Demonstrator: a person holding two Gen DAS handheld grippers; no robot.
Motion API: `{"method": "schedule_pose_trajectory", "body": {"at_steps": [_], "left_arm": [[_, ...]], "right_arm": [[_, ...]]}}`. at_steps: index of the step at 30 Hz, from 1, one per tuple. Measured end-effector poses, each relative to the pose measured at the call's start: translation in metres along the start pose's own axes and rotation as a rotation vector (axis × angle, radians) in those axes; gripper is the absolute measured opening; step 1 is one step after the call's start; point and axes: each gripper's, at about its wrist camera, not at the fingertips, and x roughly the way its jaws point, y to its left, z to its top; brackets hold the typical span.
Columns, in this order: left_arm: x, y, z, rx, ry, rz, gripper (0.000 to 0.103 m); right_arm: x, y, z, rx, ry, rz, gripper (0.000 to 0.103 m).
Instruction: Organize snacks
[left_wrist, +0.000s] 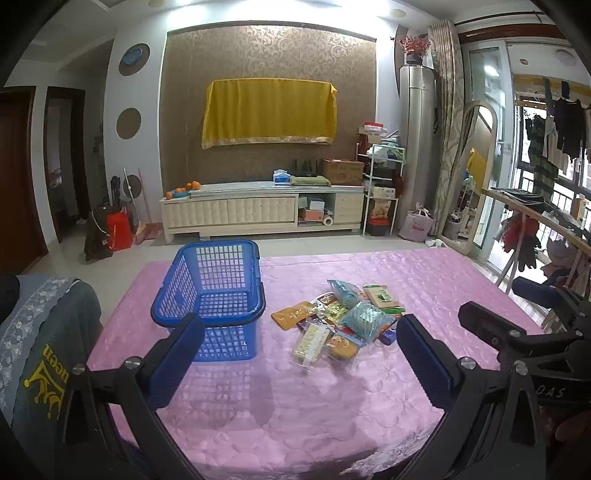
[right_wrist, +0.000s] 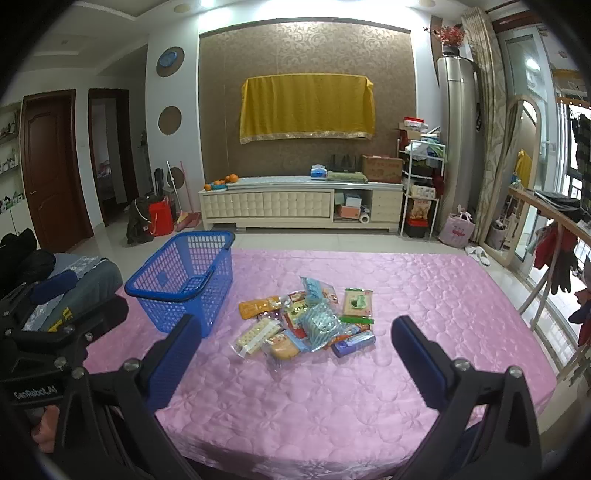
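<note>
Snacks: Your pile of snack packs (right_wrist: 306, 321) lay in the middle of the pink table cover (right_wrist: 424, 295), all touching and partly on top of each other.
Basket: The blue basket (left_wrist: 218, 291) stood upright just to the left of the pile, and it looked empty.
Left gripper: Your left gripper (left_wrist: 299, 350) was held wide and had nothing in it. It hung near the basket and the pile.
Right gripper: Your right gripper (right_wrist: 291, 350) was wide too, with nothing in it, and pointed at the pile.
How they would feel: The packs looked light and thin, with shiny wrap that could slip. The cracker pack (right_wrist: 256, 334) could likely break if you squeezed hard.
Where to hold: You would do best to pinch a pack by its flat sealed edge, starting with one on the outside, like the orange pack (right_wrist: 258, 306).
Not sure: Some packs were too small and jumbled for me to tell what was inside.
</note>
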Motion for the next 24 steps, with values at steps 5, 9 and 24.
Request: {"method": "schedule_pose_trajectory", "body": {"at_steps": [5,9,24], "left_arm": [[0.0003,0.0003,-0.0006,-0.001,0.003,-0.001,0.103],[0.0001,0.0009,-0.002,-0.001,0.009,-0.005,0.103],[-0.0014,0.0004,-0.0029,-0.006,0.023,-0.01,0.103]], "right_arm": [[0.001,0.0003,0.0001,0.001,0.008,0.001,0.103],[0.001,0.0011,-0.0002,-0.004,0.01,0.001,0.103],[0.0025,-0.0005,-0.0037,-0.001,0.022,0.013,0.103]]}}
